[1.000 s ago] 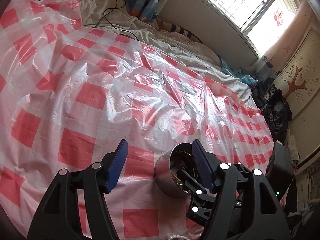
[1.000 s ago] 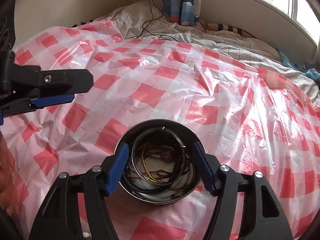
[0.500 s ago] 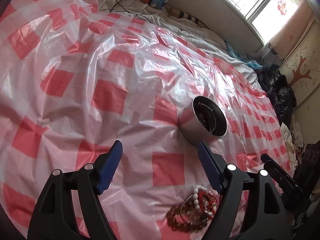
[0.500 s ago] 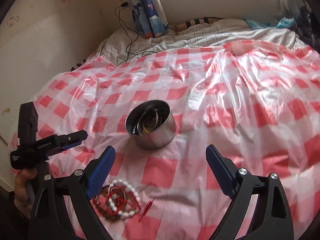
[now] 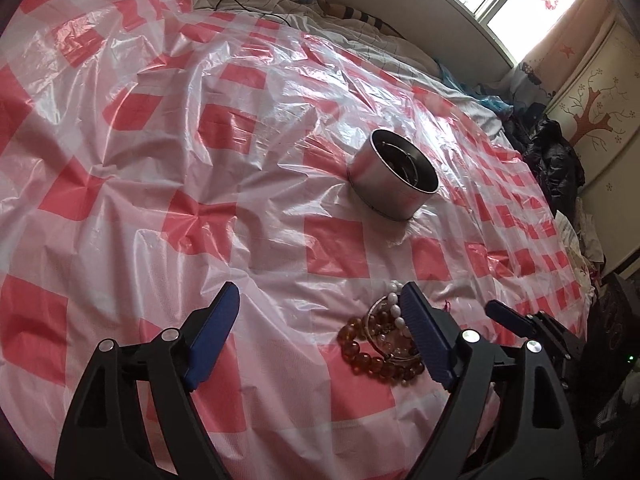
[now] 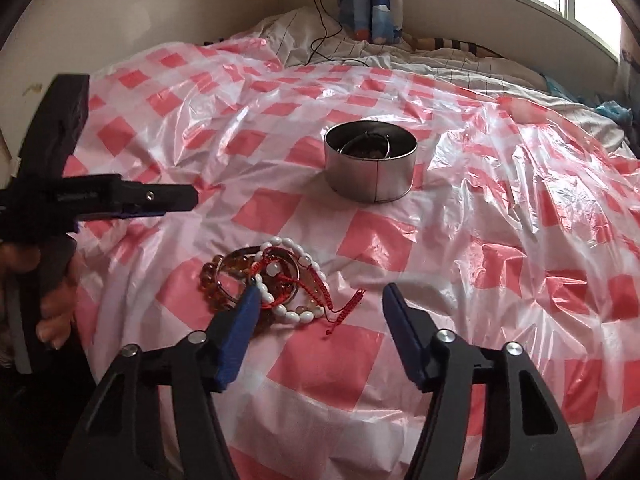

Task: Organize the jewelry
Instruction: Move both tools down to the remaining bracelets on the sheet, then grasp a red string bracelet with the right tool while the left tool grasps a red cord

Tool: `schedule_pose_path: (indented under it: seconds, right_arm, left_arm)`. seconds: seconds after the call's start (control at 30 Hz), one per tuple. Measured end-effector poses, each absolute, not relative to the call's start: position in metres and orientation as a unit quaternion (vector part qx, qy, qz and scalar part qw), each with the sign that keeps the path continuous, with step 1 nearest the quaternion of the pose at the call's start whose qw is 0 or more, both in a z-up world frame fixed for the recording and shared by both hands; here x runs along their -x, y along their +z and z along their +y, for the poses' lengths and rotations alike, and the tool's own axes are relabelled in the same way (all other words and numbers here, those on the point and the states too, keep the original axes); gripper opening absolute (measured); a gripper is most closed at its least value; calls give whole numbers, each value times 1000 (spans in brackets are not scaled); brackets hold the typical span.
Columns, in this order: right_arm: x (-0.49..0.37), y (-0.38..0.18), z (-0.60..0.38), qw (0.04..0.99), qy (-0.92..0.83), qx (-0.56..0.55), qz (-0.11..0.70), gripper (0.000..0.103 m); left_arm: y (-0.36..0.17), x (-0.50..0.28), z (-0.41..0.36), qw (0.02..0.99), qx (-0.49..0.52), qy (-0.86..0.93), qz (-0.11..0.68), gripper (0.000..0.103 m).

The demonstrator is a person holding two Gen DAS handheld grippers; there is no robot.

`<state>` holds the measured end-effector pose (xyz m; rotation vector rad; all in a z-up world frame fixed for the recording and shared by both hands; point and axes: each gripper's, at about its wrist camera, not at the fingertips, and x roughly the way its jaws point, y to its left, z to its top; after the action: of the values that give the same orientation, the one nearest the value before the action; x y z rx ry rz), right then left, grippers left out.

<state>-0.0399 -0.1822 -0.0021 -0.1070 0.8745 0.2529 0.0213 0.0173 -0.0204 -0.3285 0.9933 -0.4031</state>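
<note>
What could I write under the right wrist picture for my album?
Right gripper open above a heap of bead bracelets on the checked plastic sheet, metal tin behind.

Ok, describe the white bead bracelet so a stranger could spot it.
On the red-and-white checked plastic sheet, nearer the camera than the metal tin, lies a tangle of jewelry. The white bead bracelet is its only loop of opaque white beads, among amber beads and red cord.

Tin [image 6: 370, 170] behind bracelets [image 6: 272, 280], on sheet [image 6: 500, 240].
</note>
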Motion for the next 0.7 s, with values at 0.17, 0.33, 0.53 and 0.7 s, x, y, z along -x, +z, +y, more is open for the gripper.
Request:
schedule_pose_path:
  seconds: [0.17,0.33,0.53,0.7]
  right_arm:
    - [29,-11,-182,891,109,80,433,45]
    - [21,-21,-167,878,124,120,447,45]
    - [14,-30,-151,869,136,157,449,21]
    - [12,-26,-157,873,147,117,450,6]
  left_arm:
    - [-17,-21,10,834,175,-232,468,79]
    - [-18,-24,12,833,183,-228,471,79]
    - [-21,-26,0,819,176,-256,482,80]
    - [-22,-28,4,819,188,-250,480,80]
